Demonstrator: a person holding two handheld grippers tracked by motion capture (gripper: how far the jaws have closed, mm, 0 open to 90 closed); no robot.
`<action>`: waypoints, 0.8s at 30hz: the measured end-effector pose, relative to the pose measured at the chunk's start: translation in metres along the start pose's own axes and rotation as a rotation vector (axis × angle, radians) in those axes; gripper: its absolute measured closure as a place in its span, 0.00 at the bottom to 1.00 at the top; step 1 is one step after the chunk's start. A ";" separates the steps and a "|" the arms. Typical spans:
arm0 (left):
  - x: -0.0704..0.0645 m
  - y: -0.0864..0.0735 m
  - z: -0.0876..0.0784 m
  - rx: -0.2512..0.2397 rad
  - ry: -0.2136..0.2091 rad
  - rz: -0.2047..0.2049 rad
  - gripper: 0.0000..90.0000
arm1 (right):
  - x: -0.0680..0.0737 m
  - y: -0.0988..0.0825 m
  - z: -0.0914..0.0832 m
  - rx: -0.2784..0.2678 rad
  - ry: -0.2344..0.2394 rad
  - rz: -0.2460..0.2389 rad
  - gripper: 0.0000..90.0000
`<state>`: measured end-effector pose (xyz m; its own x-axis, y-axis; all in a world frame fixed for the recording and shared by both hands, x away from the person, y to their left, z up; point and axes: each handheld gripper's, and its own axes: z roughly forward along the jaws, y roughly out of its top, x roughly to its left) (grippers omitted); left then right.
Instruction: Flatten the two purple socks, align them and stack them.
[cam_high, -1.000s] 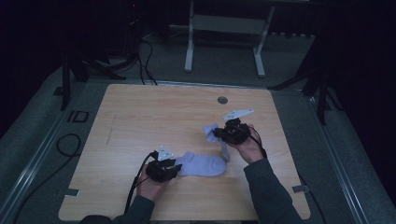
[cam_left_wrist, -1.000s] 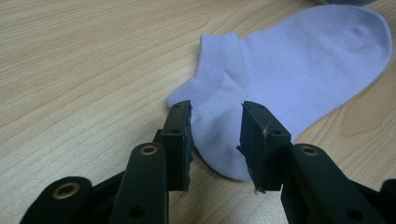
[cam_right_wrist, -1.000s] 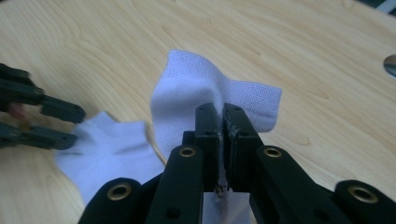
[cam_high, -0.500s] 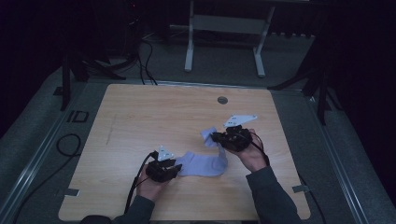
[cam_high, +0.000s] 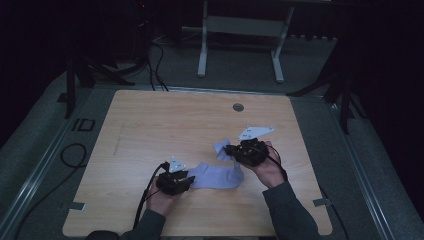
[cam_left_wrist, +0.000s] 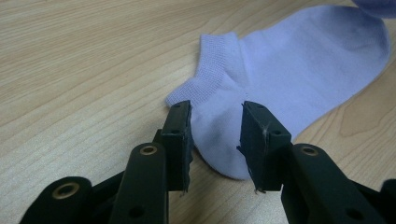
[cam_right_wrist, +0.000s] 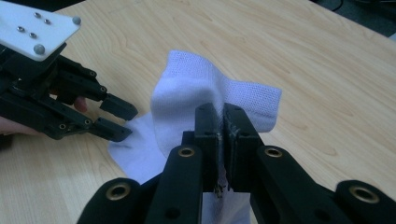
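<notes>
Two grippers work one lilac ankle sock (cam_high: 220, 174) on the wooden table (cam_high: 165, 125): the right gripper (cam_right_wrist: 222, 116) pinches its raised toe end, while the left gripper (cam_left_wrist: 215, 126) stands spread astride its heel.

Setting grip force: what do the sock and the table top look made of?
Sock: soft knitted fabric, pale lilac, matte; ribbed cuff and fine knit loops show, and it folds limply in the right gripper. Table: light wood-grain surface, smooth with slight sheen, probably laminate.
</notes>
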<state>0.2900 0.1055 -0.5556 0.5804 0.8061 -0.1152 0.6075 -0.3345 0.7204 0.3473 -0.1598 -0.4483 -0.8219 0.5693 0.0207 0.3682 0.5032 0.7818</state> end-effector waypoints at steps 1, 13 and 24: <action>0.000 0.000 0.000 0.000 0.000 0.000 0.70 | 0.002 -0.003 0.005 0.010 0.010 -0.006 0.94; -0.001 0.002 -0.007 -0.015 -0.017 0.000 0.71 | 0.016 -0.016 0.041 0.060 0.063 0.010 0.94; -0.007 0.013 -0.019 -0.065 -0.086 0.006 0.71 | 0.023 -0.025 0.065 0.076 0.075 0.035 0.94</action>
<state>0.2841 0.1050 -0.5326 0.6304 0.7581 -0.1671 0.5688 -0.3046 0.7640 0.3474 -0.1167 -0.5077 -0.8374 0.5380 0.0959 0.4264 0.5334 0.7305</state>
